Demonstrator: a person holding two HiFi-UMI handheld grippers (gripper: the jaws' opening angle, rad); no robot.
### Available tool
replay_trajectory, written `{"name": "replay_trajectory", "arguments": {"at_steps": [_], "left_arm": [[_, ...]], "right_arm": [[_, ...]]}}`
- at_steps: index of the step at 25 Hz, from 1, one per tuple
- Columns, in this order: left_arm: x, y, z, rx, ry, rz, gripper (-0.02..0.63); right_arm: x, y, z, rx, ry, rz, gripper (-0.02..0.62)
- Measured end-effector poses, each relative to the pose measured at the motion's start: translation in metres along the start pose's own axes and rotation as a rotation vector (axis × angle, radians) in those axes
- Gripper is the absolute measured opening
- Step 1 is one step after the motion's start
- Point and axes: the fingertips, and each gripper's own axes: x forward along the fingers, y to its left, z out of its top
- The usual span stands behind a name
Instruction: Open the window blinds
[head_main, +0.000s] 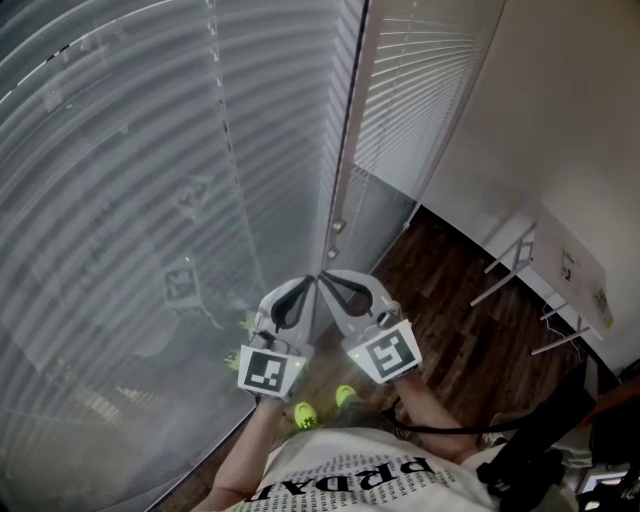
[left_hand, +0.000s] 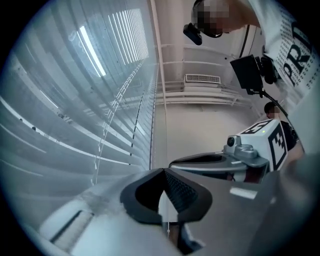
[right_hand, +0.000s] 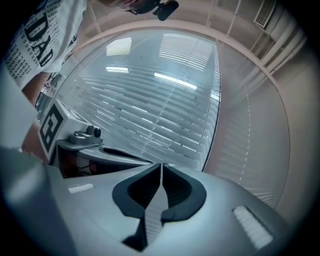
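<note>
— What does the head view give you that the gripper views don't?

— Both tools at once. The left gripper (head_main: 311, 281) and the right gripper (head_main: 326, 281) sit side by side with the forearms reaching out from the body. Their tips angle inward into a V. It meets at the dark seam (head_main: 345, 140) where the wide blinds (head_main: 130, 180) end and a narrower blind (head_main: 420, 70) begins. Below them are the wooden floor (head_main: 450, 320) and yellow-green shoes (head_main: 303, 413).

— And the gripper views?

— The left gripper view looks up along the slats to a ceiling vent (left_hand: 202, 78), with the other gripper just beside it. The right gripper view sees the slats fanned wide across the window.

— The jaws?

— Both pairs are pressed together, pad against pad. A thin pale strand (left_hand: 168, 231) shows low behind the left pair's tips, but I can't tell whether it is pinched.

— So where are the blinds?

— Just ahead of both tips, lowered over the glass.
</note>
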Motion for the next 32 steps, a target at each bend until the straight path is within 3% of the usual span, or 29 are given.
{"name": "replay_trajectory", "arguments": {"at_steps": [5, 12, 17, 24, 32], "left_arm": [[0.017, -0.001, -0.006, -0.003, 0.009, -0.009, -0.008], [0.036, 0.000, -0.004, 0.000, 0.022, 0.021, -0.008], [0.042, 0.001, -0.032, -0.003, 0.026, 0.063, -0.008], [0.056, 0.002, -0.042, -0.033, 0.045, 0.129, -0.006], [0.065, 0.001, -0.056, -0.041, 0.068, 0.153, -0.006]], "right_arm": [[0.001, -0.017, -0.008, -0.004, -0.004, -0.037, 0.019], [0.006, -0.046, -0.009, -0.004, -0.012, -0.041, 0.081], [0.017, -0.051, -0.038, -0.046, 0.001, -0.007, 0.091], [0.030, -0.069, -0.063, -0.088, 0.040, -0.010, 0.149], [0.046, -0.076, -0.086, -0.097, 0.074, 0.055, 0.139]]}}
